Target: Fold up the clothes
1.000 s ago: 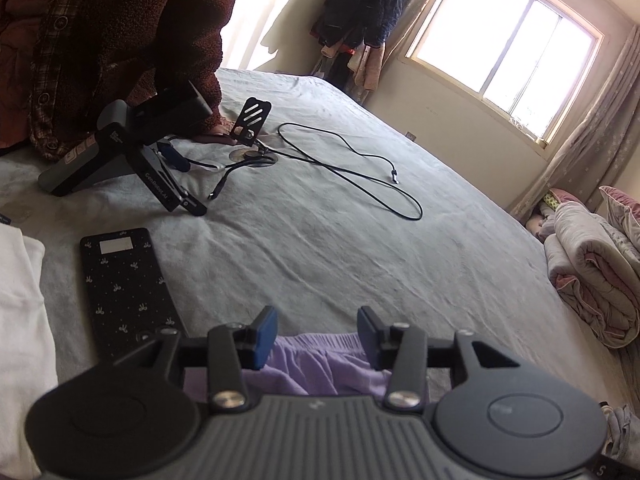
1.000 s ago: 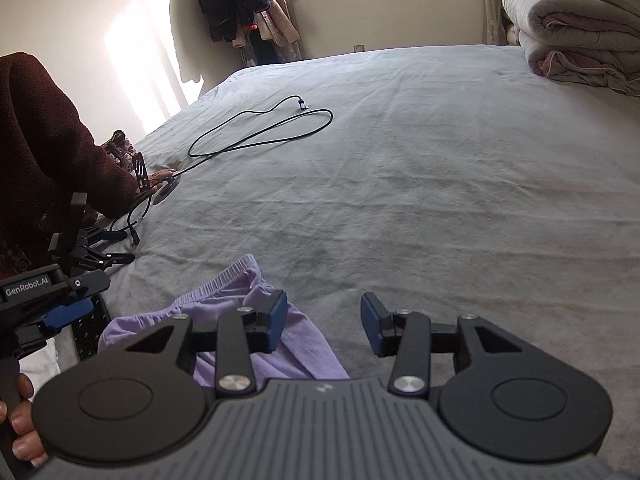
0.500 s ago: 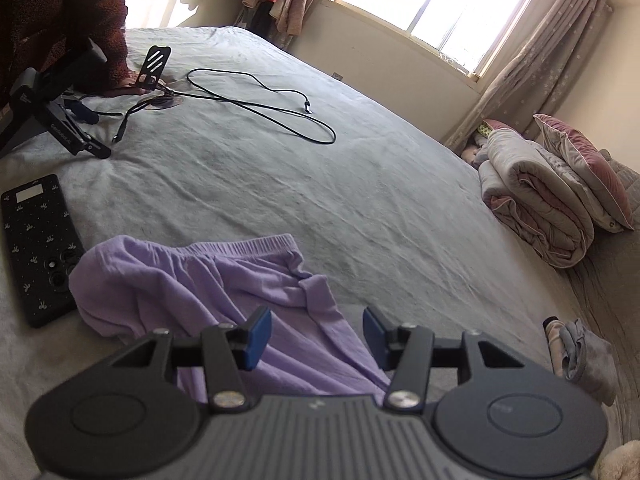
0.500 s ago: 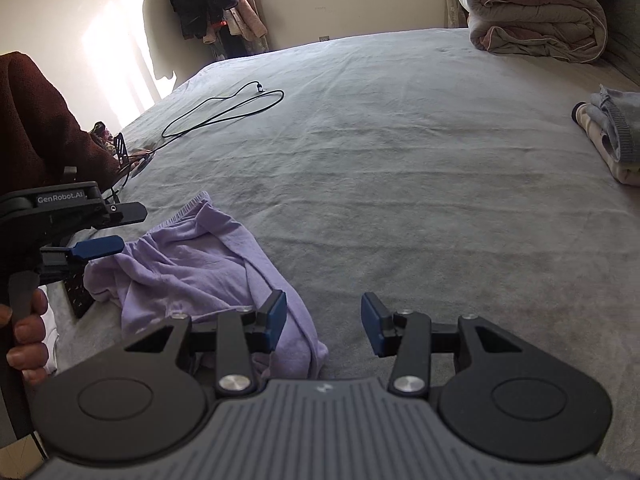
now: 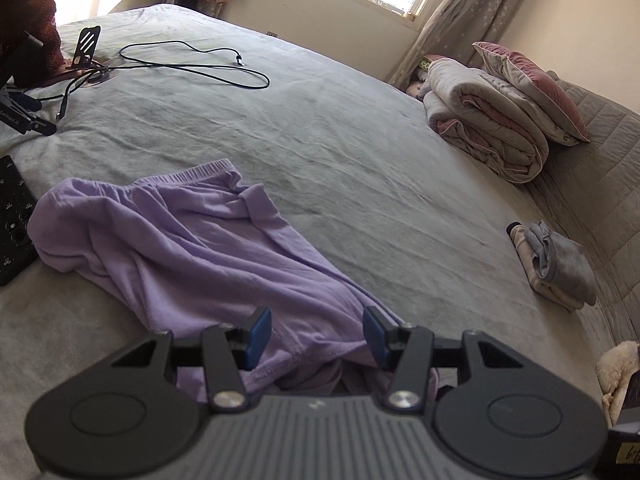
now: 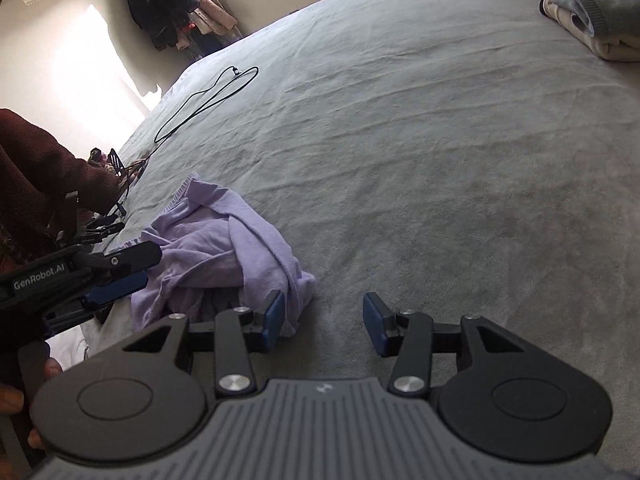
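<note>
A crumpled lilac pair of pants [image 5: 192,248] lies on the grey bed [image 5: 380,168], waistband towards the far side. My left gripper [image 5: 316,334] is open, its blue pads just above the near end of the garment. In the right wrist view the pants [image 6: 224,240] lie left of centre. My right gripper [image 6: 323,322] is open, its left pad next to the garment's near edge, its right pad over bare sheet. The left gripper [image 6: 116,276] shows there at the left edge, beside the pants.
A black cable [image 5: 192,64] and a phone stand [image 5: 86,48] lie at the far left. A dark patterned case [image 5: 12,216] lies left of the pants. Folded clothes [image 5: 556,264] and rolled quilts with a pillow [image 5: 492,124] lie at the right.
Both grippers have swung right and drawn back. The pants now show at full length in the left view. The folded clothes have come into both views. Both grippers stay open.
</note>
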The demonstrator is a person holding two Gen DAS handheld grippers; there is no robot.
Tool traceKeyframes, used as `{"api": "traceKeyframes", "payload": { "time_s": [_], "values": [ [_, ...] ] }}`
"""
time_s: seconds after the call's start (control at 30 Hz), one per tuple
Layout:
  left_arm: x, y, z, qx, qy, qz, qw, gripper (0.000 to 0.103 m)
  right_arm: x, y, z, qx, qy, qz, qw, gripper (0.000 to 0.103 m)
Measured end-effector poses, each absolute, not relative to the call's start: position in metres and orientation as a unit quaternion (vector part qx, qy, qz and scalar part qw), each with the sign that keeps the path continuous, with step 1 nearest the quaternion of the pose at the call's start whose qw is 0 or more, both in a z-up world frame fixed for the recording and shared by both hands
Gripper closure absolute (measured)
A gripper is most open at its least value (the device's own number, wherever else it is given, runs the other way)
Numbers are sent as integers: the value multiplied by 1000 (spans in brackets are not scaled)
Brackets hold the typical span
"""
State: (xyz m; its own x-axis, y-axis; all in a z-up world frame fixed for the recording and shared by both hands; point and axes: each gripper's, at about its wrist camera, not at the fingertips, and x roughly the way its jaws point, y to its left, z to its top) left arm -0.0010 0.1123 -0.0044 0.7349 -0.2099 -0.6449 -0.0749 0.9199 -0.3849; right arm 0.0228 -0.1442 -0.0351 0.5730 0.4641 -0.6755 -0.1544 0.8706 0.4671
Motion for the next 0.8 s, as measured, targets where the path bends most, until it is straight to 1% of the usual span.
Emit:
{"api": "traceKeyframes", "payload": {
  "time_s": [0.1, 0.27, 0.47, 0.6, 0.7, 0.8],
  "values": [
    [-5, 112, -5, -210, 364, -54, 906, 52, 26, -146, -33, 185, 432, 182, 864, 55],
    [-9, 109, -4, -235, 367, -89, 896, 53, 33, -163, -32, 230, 440, 178, 850, 55],
    [-5, 91, -4, -229, 368, -121, 893, 53, 40, -184, -31, 280, 445, 163, 835, 55],
    [-1, 75, -7, -212, 376, -138, 891, 53, 43, -188, -35, 298, 456, 171, 821, 62],
    [2, 70, -8, -212, 375, -137, 892, 55, 43, -185, -36, 300, 464, 185, 812, 63],
    [2, 75, -3, -216, 357, -116, 901, 58, 42, -178, -36, 292, 471, 200, 808, 63]
  ]
}}
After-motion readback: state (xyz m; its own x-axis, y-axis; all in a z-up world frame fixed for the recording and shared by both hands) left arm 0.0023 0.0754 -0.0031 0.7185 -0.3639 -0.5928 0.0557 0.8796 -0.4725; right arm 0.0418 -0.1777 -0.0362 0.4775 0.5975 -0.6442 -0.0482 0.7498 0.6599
